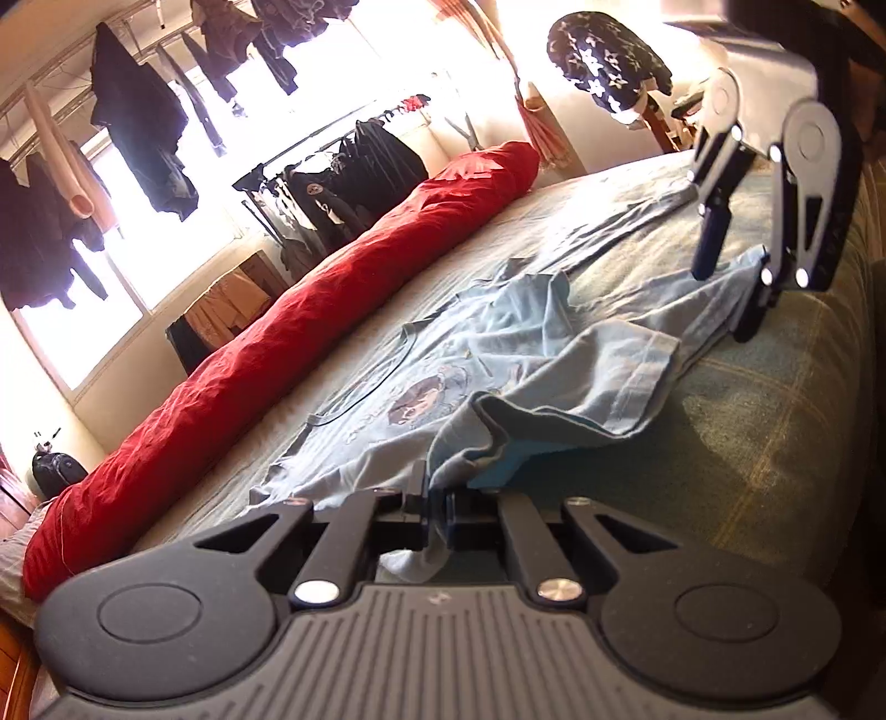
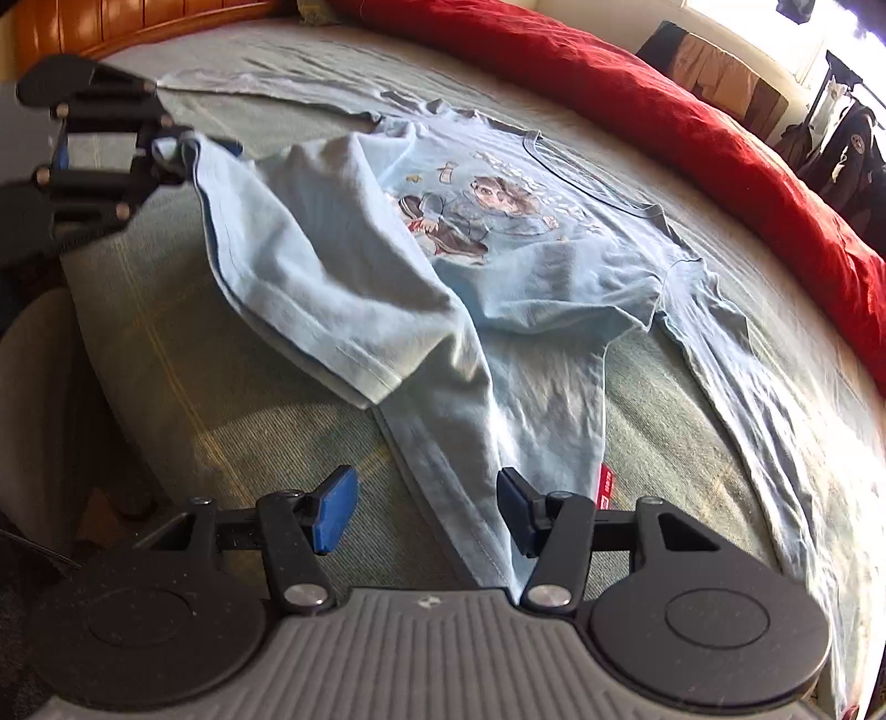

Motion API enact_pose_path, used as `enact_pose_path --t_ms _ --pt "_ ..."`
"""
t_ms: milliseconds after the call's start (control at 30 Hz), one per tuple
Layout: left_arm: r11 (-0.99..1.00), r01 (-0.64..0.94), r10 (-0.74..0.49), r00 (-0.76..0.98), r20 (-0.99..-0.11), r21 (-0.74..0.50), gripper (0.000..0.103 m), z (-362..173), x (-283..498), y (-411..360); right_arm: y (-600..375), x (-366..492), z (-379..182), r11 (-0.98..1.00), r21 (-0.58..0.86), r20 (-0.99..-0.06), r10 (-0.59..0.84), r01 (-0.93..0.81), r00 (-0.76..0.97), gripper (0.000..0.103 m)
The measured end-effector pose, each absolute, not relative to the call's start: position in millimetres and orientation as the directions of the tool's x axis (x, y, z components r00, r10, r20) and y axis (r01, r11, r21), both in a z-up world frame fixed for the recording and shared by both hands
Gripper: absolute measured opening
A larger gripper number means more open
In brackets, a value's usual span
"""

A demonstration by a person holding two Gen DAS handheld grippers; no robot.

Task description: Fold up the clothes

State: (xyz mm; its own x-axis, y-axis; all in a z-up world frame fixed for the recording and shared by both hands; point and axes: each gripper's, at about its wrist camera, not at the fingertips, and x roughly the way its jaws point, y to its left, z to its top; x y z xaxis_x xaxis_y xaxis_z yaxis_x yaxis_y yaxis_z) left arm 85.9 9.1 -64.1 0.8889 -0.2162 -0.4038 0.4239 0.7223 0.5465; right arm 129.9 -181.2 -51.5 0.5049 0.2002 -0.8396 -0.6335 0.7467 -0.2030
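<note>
A light-blue T-shirt (image 1: 515,354) with a cartoon print lies front up on the bed, one side folded over the print (image 2: 332,266). My left gripper (image 1: 437,512) is shut on a bunched edge of that folded part; the right wrist view shows it at the upper left (image 2: 177,148), holding the fabric just above the bed. My right gripper (image 2: 423,515) is open, its blue pads (image 2: 334,516) wide apart on either side of the shirt's bottom hem. In the left wrist view it hovers at the far right (image 1: 731,277) over that hem.
The bed (image 2: 194,399) has a green plaid cover. A long red rolled duvet (image 1: 288,332) runs along its far side (image 2: 692,111). Dark clothes hang by the bright window (image 1: 144,122), and a clothes rack (image 1: 343,183) stands behind the duvet. A wooden headboard (image 2: 138,22) bounds one end.
</note>
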Motion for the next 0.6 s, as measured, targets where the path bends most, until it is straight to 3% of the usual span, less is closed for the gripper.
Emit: enact_pose_path --t_ms 133,467,500,533,600 --pt "0.752 0.353 -0.160 0.917 -0.366 0.557 0.003 -47 79 23 -177 126 -69 0.712 -0.283 -0.832 0.150 -0.642 0.534 0.061" --pt "0.822 0.309 -0.108 0.910 -0.401 0.478 0.003 -32 75 62 -155 97 -83 0.458 -0.538 -0.766 0.084 -0.707 0.637 0.058" --pt "0.826 0.307 -0.107 0.908 -0.404 0.472 0.003 -32 75 65 -154 96 -83 0.447 -0.546 -0.766 0.078 -0.709 0.638 0.051" --pt "0.831 0.305 -0.106 0.907 -0.407 0.466 0.003 -32 75 67 -153 97 -83 0.438 -0.546 -0.771 0.072 -0.715 0.633 0.029" --pt "0.838 0.302 -0.103 0.905 -0.412 0.454 0.003 -32 75 72 -152 98 -82 0.422 -0.542 -0.782 0.061 -0.726 0.620 0.007"
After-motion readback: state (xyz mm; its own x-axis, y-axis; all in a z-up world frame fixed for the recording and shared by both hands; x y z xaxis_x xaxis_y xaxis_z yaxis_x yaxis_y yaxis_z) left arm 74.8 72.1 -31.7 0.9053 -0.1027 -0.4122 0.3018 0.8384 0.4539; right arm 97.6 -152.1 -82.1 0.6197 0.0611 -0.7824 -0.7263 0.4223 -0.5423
